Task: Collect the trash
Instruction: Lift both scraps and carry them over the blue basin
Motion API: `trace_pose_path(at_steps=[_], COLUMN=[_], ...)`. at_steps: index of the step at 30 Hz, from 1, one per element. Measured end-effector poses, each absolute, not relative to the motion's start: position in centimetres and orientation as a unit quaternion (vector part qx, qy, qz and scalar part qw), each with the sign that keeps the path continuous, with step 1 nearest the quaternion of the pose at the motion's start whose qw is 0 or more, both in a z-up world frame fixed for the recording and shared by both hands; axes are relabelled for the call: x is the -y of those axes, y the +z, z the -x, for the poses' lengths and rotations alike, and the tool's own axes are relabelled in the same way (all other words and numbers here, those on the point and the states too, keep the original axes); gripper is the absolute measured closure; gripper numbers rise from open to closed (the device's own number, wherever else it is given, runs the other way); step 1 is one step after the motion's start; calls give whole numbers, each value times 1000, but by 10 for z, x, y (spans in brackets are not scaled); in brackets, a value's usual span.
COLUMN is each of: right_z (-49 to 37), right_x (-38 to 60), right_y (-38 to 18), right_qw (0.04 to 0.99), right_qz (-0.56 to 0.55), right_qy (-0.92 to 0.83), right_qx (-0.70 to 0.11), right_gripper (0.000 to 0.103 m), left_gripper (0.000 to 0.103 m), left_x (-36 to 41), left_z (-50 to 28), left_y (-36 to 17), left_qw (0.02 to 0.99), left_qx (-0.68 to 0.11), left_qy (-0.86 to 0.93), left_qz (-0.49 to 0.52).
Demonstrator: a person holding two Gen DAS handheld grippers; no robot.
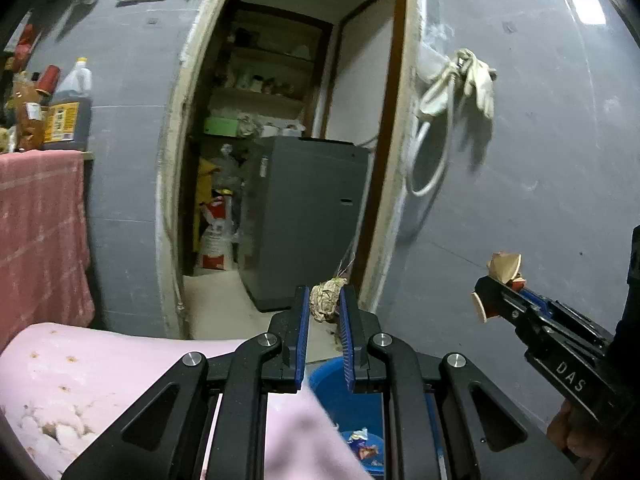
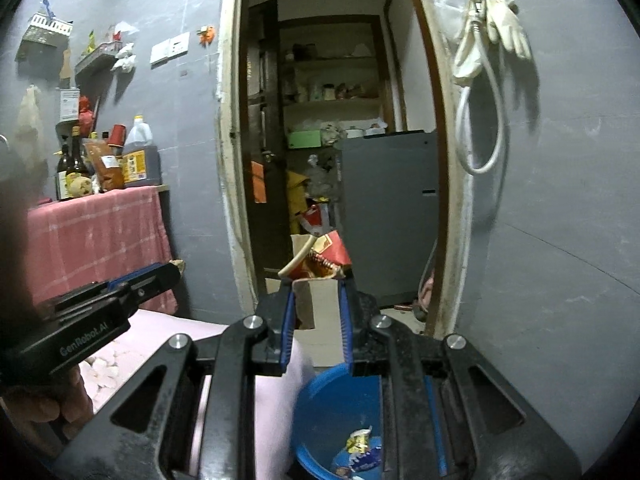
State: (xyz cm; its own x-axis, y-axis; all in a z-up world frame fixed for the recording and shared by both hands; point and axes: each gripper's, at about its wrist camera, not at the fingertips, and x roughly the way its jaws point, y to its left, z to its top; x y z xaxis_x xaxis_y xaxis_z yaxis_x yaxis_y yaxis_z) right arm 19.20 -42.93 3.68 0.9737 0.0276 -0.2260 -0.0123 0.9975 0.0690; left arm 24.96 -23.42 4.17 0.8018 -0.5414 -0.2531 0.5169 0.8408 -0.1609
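My left gripper [image 1: 325, 300] is shut on a crumpled tan wad of paper [image 1: 326, 300], held in the air above the blue bin [image 1: 332, 384]. My right gripper [image 2: 316, 280] is shut on a torn red and brown snack wrapper [image 2: 320, 260], also above the blue bin [image 2: 332, 400]. The bin holds a few crumpled wrappers [image 2: 360, 448]. The right gripper with its wrapper shows at the right of the left wrist view [image 1: 500, 284]. The left gripper shows at the left of the right wrist view [image 2: 172, 272].
A pink cushioned surface [image 1: 80, 380] lies at the lower left beside the bin. A table with a red cloth [image 2: 96, 236] carries bottles [image 2: 138, 156]. An open doorway [image 2: 332, 160] leads to a grey cabinet [image 2: 388, 216] and shelves. Gloves and a hose [image 2: 484, 40] hang on the wall.
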Motion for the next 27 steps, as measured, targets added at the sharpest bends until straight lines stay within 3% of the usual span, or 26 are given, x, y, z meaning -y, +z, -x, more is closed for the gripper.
trace_pose_path(at_steps=[27], right_z=[-219], right_x=[495], right_y=[-65], right_qw=[961], right_qz=[-90], right_qy=[-40], right_qx=[-257], right_gripper=[78], left_gripper=[91], left_x=[329], left_z=[-286], left_y=[-46], left_qw=[893], left_qx=[-297], left_qy=[-336], left_qz=[-32])
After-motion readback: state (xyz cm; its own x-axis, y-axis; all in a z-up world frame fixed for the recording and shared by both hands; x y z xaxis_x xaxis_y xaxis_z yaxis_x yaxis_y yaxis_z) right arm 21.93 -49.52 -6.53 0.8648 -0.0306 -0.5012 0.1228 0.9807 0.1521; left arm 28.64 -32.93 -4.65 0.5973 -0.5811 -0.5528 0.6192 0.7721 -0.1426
